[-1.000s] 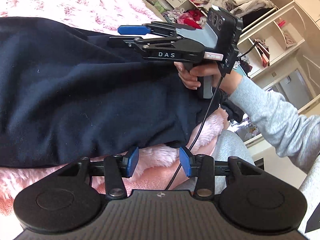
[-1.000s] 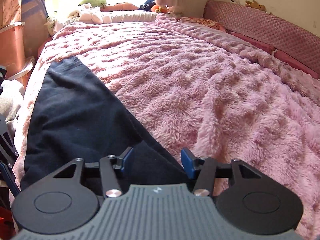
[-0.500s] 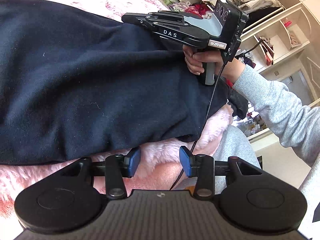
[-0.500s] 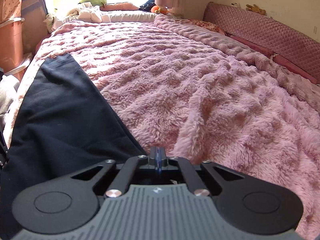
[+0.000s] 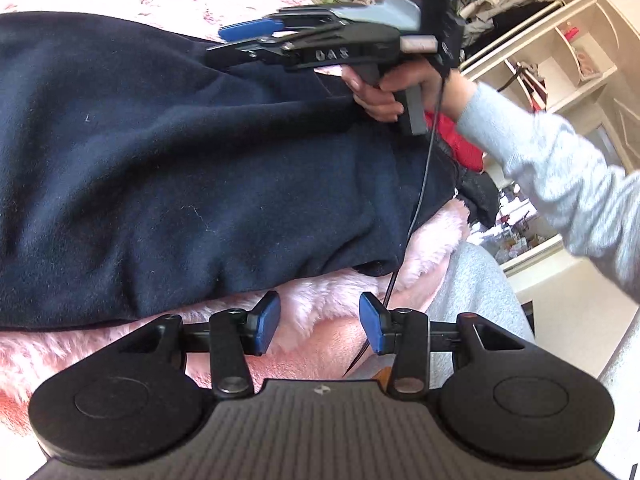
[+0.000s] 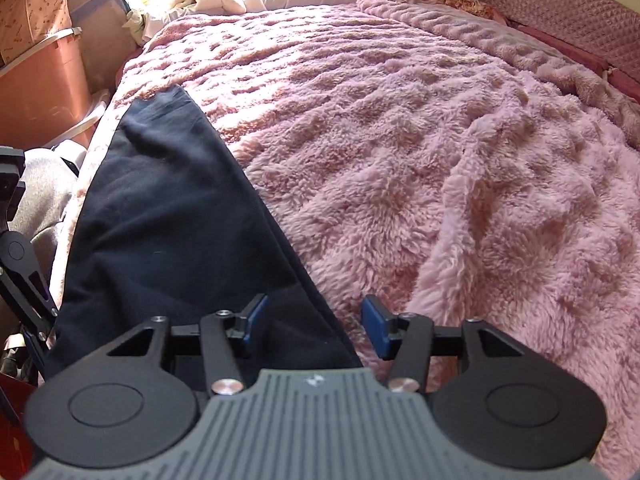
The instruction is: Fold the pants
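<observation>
Both jaws stood open over the dark pants on the pink bed.

Our left gripper (image 5: 319, 322) hung spread above the fluffy blanket (image 5: 320, 300), the navy pants (image 5: 180, 160) lying just beyond toward 11 o'clock. Our right gripper (image 6: 314, 326) also gaped, its left pad over the pants' (image 6: 160, 220) edge. In the left wrist view its cable (image 5: 420, 184) crossed the fabric; cluttered shelves (image 5: 560, 40) stood at 2 o'clock.

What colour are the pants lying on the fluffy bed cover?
The soft fleece pants are dark navy, almost black, plain without pattern; the left wrist view shows them best.
</observation>
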{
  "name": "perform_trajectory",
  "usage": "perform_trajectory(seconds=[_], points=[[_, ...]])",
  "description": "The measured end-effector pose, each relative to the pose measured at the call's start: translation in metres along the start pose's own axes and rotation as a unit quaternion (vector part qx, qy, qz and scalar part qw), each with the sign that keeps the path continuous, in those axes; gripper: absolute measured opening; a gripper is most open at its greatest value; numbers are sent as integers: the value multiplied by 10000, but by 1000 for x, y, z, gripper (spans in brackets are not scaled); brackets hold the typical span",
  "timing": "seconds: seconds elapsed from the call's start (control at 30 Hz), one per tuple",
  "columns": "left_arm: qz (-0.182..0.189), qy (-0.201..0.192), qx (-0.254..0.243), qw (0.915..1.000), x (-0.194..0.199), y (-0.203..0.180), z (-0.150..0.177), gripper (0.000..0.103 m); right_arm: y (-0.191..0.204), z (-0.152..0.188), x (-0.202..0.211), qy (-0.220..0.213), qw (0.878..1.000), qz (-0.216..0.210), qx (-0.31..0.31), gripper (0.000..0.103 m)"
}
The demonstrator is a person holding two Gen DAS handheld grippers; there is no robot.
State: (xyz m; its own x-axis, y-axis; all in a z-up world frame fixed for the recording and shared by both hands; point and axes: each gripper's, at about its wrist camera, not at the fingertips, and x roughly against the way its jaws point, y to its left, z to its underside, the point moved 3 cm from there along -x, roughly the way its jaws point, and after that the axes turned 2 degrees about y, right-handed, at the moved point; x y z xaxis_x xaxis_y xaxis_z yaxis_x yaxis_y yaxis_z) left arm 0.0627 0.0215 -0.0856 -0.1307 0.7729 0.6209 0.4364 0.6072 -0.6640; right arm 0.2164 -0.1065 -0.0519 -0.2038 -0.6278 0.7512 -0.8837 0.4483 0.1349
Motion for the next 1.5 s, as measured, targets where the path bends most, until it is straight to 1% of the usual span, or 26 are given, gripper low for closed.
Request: perform_trajectory(seconds=[0.1, 0.2, 0.27, 0.33, 0.4, 0.47, 0.53, 0.57, 0.63, 0.7, 0.73, 0.9, 0.93, 0.97, 1.0, 1.03, 1.07, 1.13, 1.2, 1.27, 1.33, 1.37, 1.4, 1.43, 1.47, 1.5], points=[[-135, 89, -201, 9997, -4, -1, 1, 51, -7, -7, -16, 346, 9978, -554, -95, 52], [-144, 166, -259, 9994, -6, 0, 1, 51, -4, -13, -21, 411, 9956, -840, 72, 51], [-95, 197, -229, 9995, -7, 2, -1, 51, 1, -15, -22, 400, 9947, -879, 346, 40], [-25, 219, -164, 9996, -8, 5, 0, 51, 9, -15, -23, 404, 9931, -683, 859, 2], [18, 225, -114, 9997, -8, 7, 0, 51, 12, -15, -20, 328, 9911, -557, 1161, 0], [9, 218, -106, 9997, -8, 7, 0, 51, 9, -17, -17, 221, 9921, -454, 1151, 0], [-14, 206, -142, 9997, -8, 6, 1, 51, 6, -19, -13, 15, 9931, -185, 1161, 0], [-25, 209, -155, 9997, -7, 6, 1, 51, 3, -20, -10, -178, 9930, 146, 1159, 0], [-47, 213, -184, 9996, -7, 6, 0, 51, -10, -25, -7, -452, 9882, 1049, 1017, 0], [-64, 216, -209, 9995, -5, 5, -2, 51, -28, -28, -1, -439, 9925, 1032, 490, 0], [-69, 213, -214, 9995, -5, 5, -2, 51, -31, -28, 3, -491, 9926, 1051, 359, 0], [-33, 246, -359, 9990, -3, -3, -2, 51, -17, -19, 45, -828, 9878, 1284, 304, 1], [65, 313, -445, 9985, 0, -6, -2, 51, -13, -14, 55, -858, 9857, 1423, 294, 4], [161, 385, -544, 9976, 3, -10, -1, 51, -10, -6, 67, -911, 9811, 1682, 304, 7], [339, 428, -727, 9959, 8, -18, 1, 51, -8, 0, 77, -964, 9764, 1910, 299, 16], [487, 392, -869, 9943, 13, -25, 2, 51, -7, 10, 90, -1020, 9707, 2161, 254, 22], [618, 340, -985, 9926, 18, -30, 3, 51, -8, 23, 106, -1024, 9682, 2278, 117, 24], [793, 194, -1028, 9913, 25, -37, -1, 52, -15, 44, 125, -814, 9696, 2305, -96, 30], [805, 28, -792, 9936, 24, -37, -10, 53, -21, 68, 141, -497, 9676, 2465, -245, 33], [633, -119, -494, 9967, 19, -31, -21, 53, -27, 89, 156, -324, 9608, 2712, -484, 37], [536, -245, -328, 9977, 12, -29, -32, 53, -30, 111, 179, -377, 9504, 2939, -946, 43], [552, -297, -317, 9975, 10, -30, -36, 53, -27, 125, 193, -480, 9422, 3110, -1149, 44], [561, -370, -346, 9971, 5, -34, -43, 53, -25, 133, 201, -484, 9324, 3363, -1235, 48], [534, -405, -384, 9970, 0, -38, -48, 53, -25, 146, 210, -306, 9083, 3909, -1455, 49], [481, -390, -426, 9972, -8, -42, -55, 53, -26, 154, 216, -141, 8911, 4210, -1690, 48], [439, -352, -479, 9973, -17, -47, -61, 51, -26, 170, 228, -1, 8738, 4364, -2144, 47]])
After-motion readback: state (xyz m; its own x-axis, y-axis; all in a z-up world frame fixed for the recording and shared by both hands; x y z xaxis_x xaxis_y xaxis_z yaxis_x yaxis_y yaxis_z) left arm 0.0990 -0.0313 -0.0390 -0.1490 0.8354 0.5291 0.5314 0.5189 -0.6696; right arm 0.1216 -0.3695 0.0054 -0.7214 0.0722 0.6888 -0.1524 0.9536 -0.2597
